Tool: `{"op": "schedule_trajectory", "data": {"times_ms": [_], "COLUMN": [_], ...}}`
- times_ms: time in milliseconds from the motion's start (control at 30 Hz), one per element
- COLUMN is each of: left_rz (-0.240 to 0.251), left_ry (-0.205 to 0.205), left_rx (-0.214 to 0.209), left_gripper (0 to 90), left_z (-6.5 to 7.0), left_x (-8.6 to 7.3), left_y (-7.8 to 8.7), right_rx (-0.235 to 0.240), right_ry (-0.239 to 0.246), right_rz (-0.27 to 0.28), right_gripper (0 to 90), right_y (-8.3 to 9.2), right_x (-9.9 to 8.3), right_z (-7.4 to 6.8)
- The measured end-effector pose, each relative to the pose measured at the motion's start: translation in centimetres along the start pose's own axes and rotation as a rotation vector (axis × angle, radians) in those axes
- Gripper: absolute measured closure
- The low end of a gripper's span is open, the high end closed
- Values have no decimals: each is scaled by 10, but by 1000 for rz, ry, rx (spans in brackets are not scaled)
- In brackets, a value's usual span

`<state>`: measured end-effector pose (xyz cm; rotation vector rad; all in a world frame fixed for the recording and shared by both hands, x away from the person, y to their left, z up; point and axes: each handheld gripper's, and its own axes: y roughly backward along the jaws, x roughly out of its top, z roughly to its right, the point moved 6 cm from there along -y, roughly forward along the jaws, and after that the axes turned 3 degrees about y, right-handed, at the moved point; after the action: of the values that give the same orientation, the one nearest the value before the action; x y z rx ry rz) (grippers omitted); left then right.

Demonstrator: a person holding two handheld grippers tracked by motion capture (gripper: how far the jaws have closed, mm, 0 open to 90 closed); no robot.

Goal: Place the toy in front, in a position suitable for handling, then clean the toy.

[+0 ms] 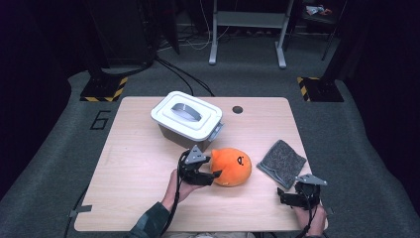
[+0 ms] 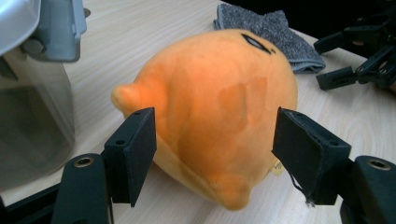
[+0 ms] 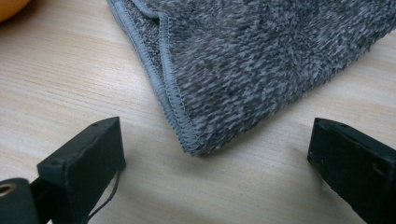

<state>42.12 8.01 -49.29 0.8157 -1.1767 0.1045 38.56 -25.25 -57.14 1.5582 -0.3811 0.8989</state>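
round orange plush toy (image 2: 219, 107): orange, black mark on top | folded fuzzy cloth (image 3: 261, 60): mottled grey, paler grey stitched hem | lidded plastic bin (image 1: 185, 119): white lid, grey clasp, smoky clear walls | wooden table (image 1: 133, 168): pale, fine straight grain | gripper jaws: matte black

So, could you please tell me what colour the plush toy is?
Orange, with a dark mark on top; the plush toy shows best in the left gripper view.

From above the near edge, the high view looks forward and down over the pale wooden table (image 1: 133, 163). Each gripper view sits low and close; both share the folded grey fleecy cloth (image 2: 271, 32).
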Motion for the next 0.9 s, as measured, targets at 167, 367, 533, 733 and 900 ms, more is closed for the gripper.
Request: {"op": "schedule_trajectory", "data": {"times_ms": [167,367,533,733,900], "left_rz": [-8,-32,-50,-38,-38], "left_ry": [11,28,27,43,65], "left_rx": [-1,4,-6,-2,-8], "left_gripper": [323,405,497,604,677], "left_z": [1,5,6,5,6], "left_x": [-10,-22,-30,-35,-40], "left_y": [2,0,-3,-5,-5], "right_rx": [0,-1,-1,-2,2], "right_ry": [0,2,0,1,5], "right_rz": [0,1,0,0,-1], "right_gripper": [29,29,29,30,30], "right_y": [0,0,0,0,0], "right_x": [0,0,0,0,0], "right_z": [0,0,0,0,-1]}}
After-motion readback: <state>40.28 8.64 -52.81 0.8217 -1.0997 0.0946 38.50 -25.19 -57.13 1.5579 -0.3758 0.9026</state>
